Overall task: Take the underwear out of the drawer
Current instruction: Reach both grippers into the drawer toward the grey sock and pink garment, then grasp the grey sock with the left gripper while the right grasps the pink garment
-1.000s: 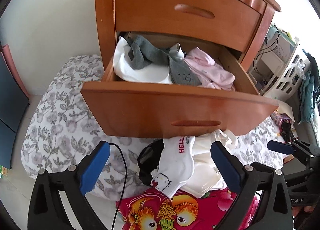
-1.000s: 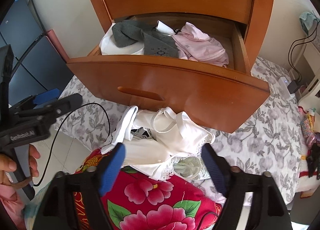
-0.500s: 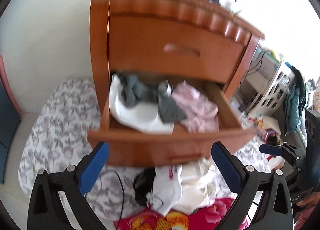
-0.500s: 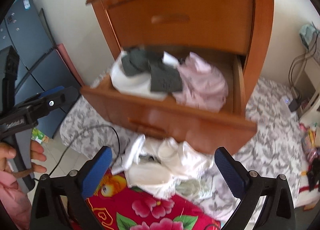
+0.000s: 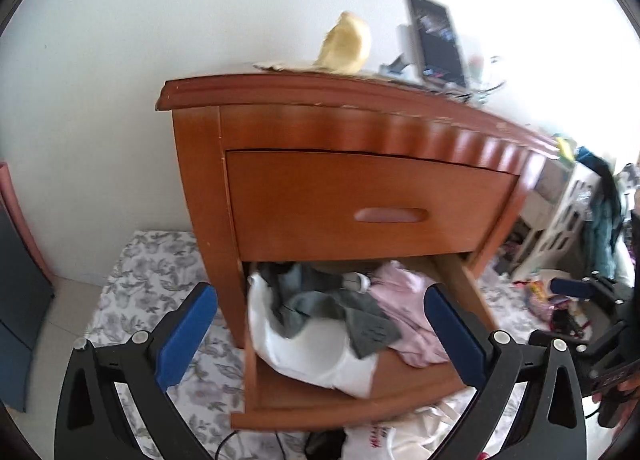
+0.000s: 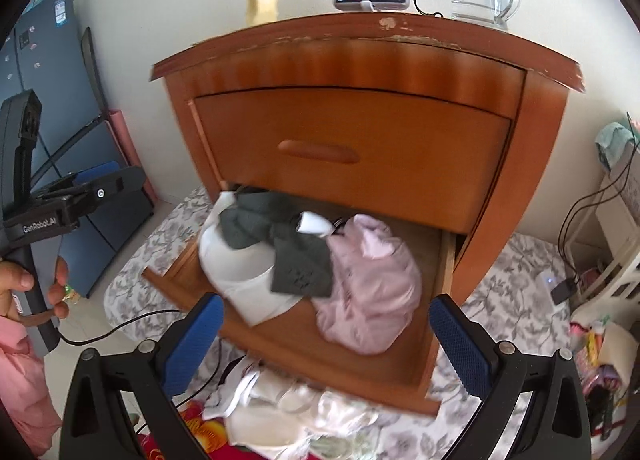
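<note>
On the left, the left gripper point(image 5: 320, 340) hangs in front of the open lower drawer point(image 5: 344, 408) with its blue pads spread wide and nothing between them; seen from the right wrist camera, it sits off to the left, held in a hand point(image 6: 24, 292), well apart from the nightstand point(image 6: 360, 71). Inside the drawer, going left to right, lie a white garment point(image 6: 244, 276), a grey one point(image 6: 276, 236) draped over it, and a pink bundle point(image 6: 368, 280) towards the right wall. The right gripper point(image 6: 324, 336) is likewise released and empty, framing the drawer from just in front of its lip. A white pile point(image 6: 288, 412) already lies on the floor below the drawer front, so the step in hand looks like lining up for another pick, with several pieces left inside. Which of them counts as underwear I cannot tell for certain. The next move likely calls for lowering one gripper over the drawer lip, pinching a single loose fold of the top layer, and lifting clear without dragging its neighbours along.
</note>
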Demonstrator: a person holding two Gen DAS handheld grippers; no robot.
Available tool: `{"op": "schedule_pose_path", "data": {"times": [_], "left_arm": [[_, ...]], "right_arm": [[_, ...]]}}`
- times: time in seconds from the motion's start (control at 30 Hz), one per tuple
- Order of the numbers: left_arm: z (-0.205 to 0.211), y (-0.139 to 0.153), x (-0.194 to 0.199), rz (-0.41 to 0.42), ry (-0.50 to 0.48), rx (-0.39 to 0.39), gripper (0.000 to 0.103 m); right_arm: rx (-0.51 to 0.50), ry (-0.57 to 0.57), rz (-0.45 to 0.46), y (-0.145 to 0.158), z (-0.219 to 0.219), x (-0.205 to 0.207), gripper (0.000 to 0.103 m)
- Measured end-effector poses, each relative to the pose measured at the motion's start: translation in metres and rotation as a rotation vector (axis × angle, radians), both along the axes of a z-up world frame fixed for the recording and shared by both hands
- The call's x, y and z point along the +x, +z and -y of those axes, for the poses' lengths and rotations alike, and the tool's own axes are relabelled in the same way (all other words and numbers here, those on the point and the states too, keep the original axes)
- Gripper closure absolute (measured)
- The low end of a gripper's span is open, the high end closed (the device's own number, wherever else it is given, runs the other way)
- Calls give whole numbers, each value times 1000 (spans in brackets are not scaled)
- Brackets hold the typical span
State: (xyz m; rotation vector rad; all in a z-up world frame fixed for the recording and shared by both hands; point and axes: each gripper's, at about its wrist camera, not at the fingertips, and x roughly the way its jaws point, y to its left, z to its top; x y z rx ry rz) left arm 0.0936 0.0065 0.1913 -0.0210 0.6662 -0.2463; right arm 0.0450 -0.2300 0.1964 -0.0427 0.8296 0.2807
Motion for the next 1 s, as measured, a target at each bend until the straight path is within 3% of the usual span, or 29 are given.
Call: {"op": "schedule_pose_path", "data": {"times": [0.23,0.4,0.5,0.57,0.73,1.0], "left_arm": [[-10,-49,55,-159,105,-18,0],[-10,-77,74,-231,125,-13,2],[-4,-89,83,-264,110,3,20],[1,-99,90,-302,95,5,37],[9,-121,103,-355,75,10,41],[3,-139,116,-401,78,-51,71]], "right_arm": [[-9,-63,-106,-35,14,55,0],[-8,-90,-196,-68,17,79,3],[-9,-90,-211,-79,14,86,10],[-19,-78,-227,-87,9,90,12],[-61,-28,-274,-104,-4,98,12],[-140,-8,-341,-128,-9,116,12]]}}
